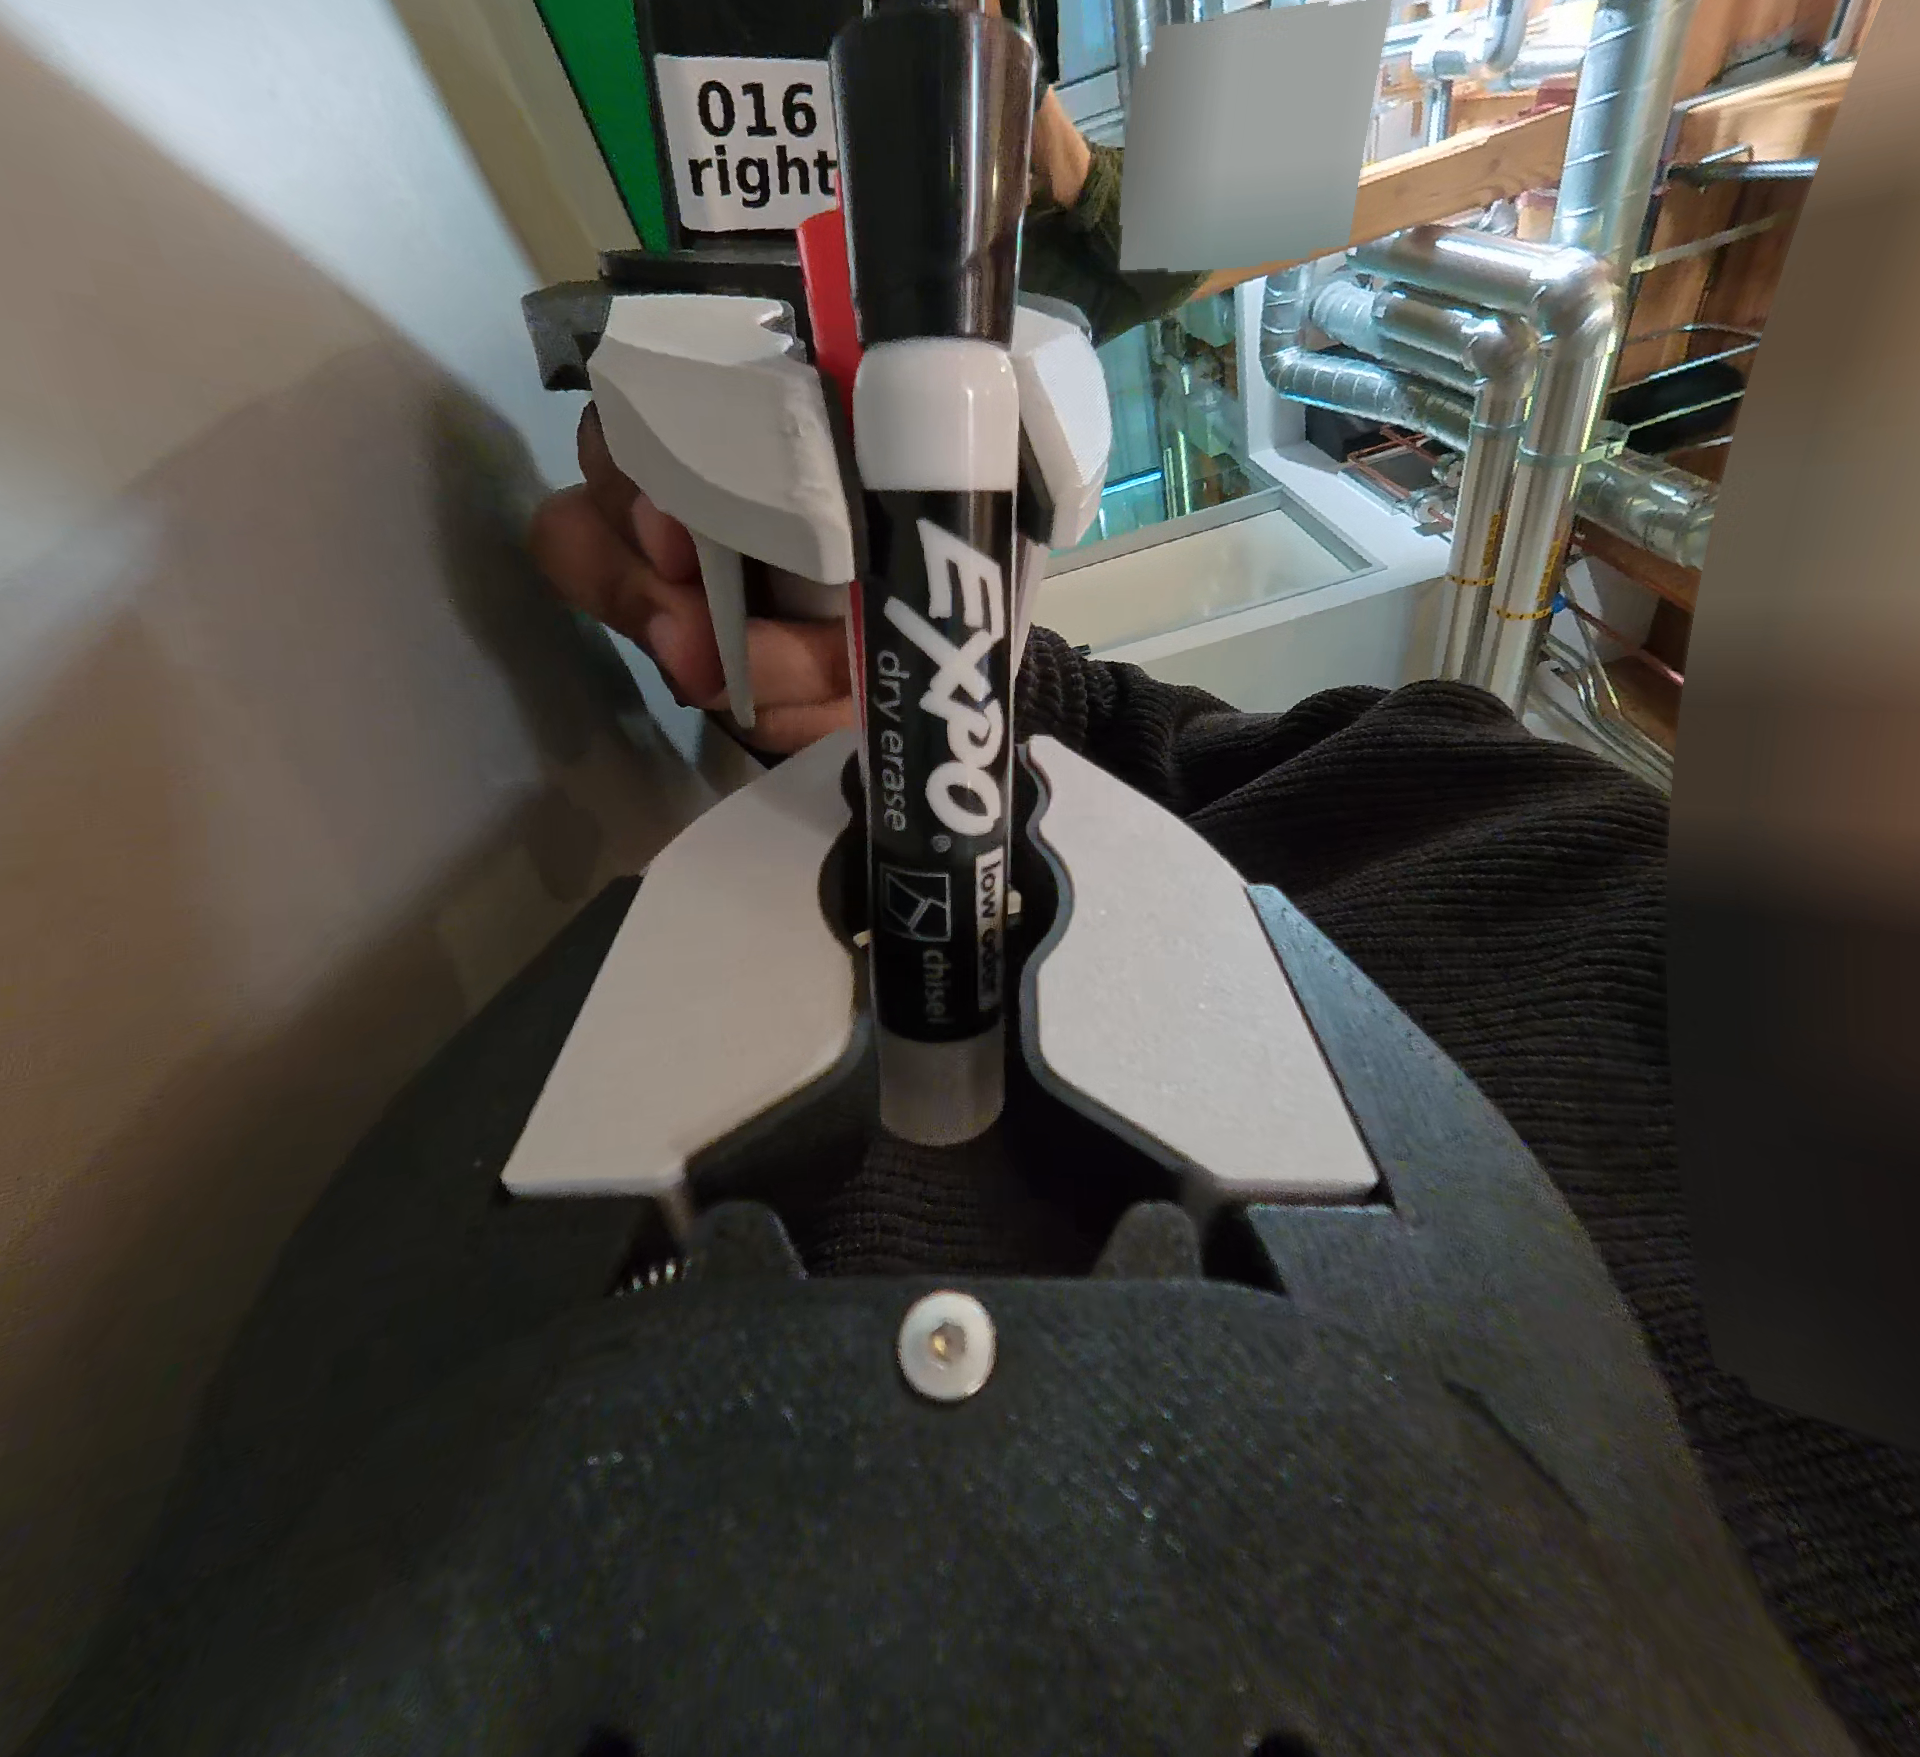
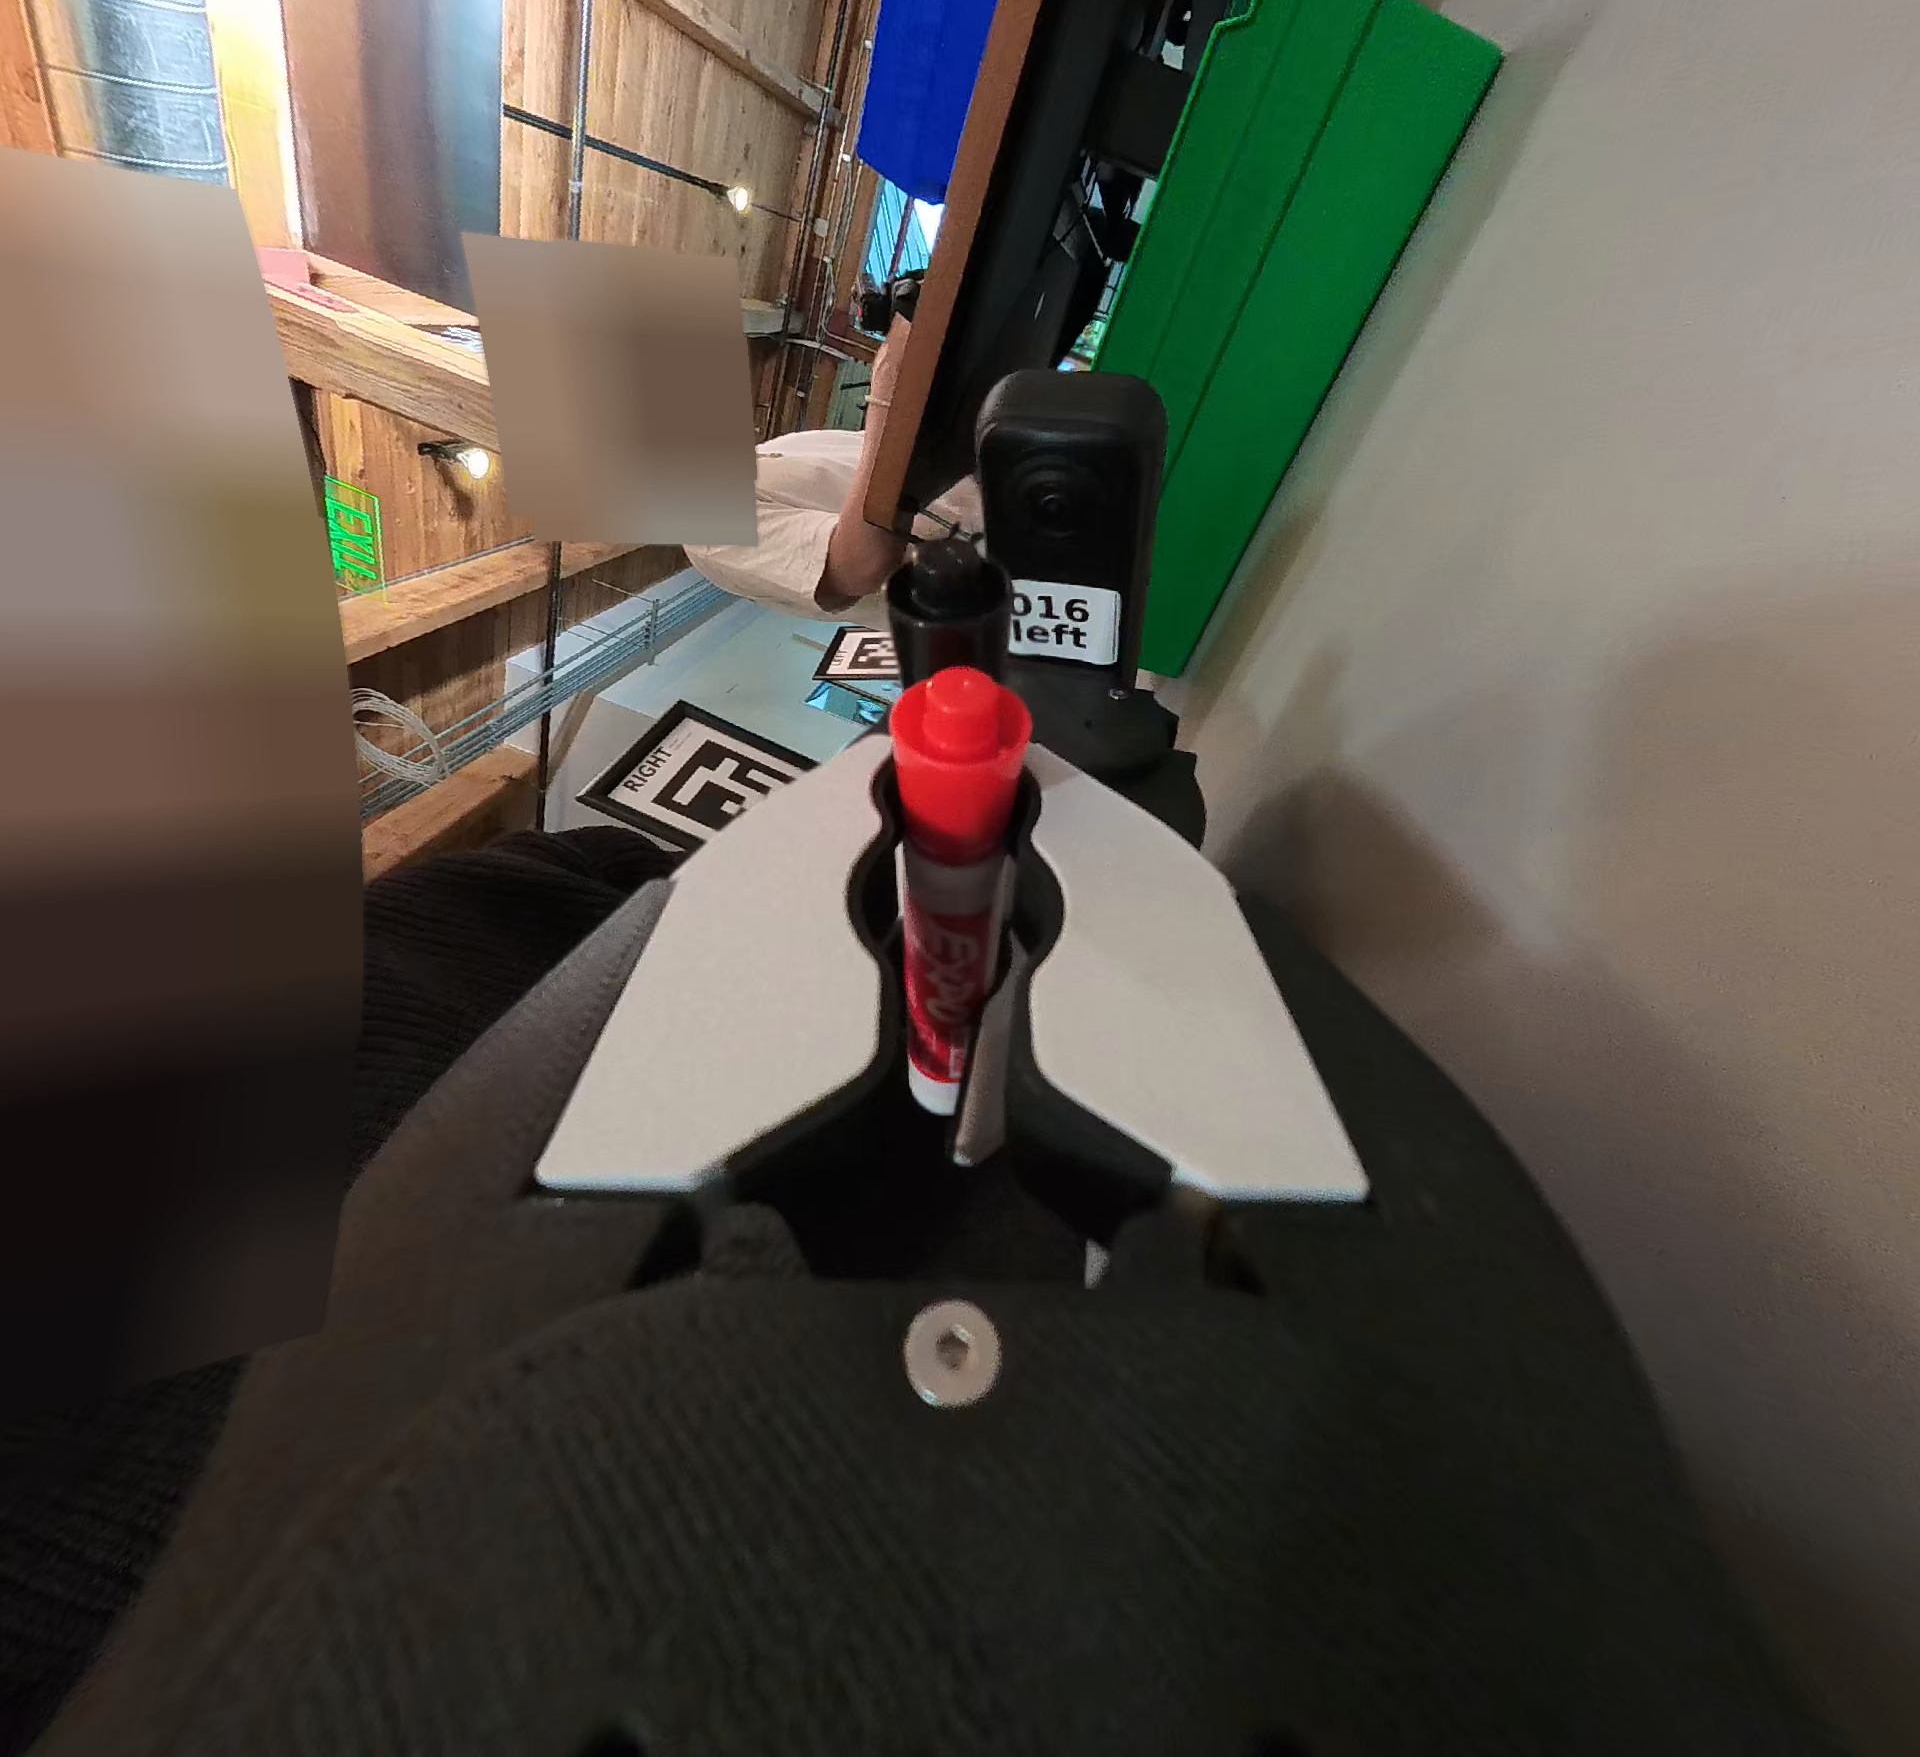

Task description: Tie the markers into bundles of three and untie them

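In the left wrist view my left gripper (image 1: pixel 940 777) is shut on a black marker (image 1: pixel 935 647), which points straight away from the camera, black cap at the far end. Farther along it, my right gripper (image 1: pixel 925 429) has its white fingers (image 1: pixel 717 450) on both sides of the marker's white band, with a red marker (image 1: pixel 824 284) just behind. In the right wrist view my right gripper (image 2: pixel 961 798) is shut on the red marker (image 2: pixel 951 918), cap forward. The black marker's end (image 2: pixel 945 616) shows just beyond. A thin grey strip (image 2: pixel 982 1063) lies beside the red marker; I cannot tell what it is.
A hand (image 1: pixel 665 585) grips the right gripper's handle, and a dark knitted sleeve (image 1: pixel 1455 928) lies below right. The left gripper's camera housing (image 2: pixel 1070 502) stands ahead. A green panel (image 2: pixel 1299 273) and a beige surface (image 2: pixel 1610 668) are close by. Coded marker boards (image 2: pixel 717 777) lie below.
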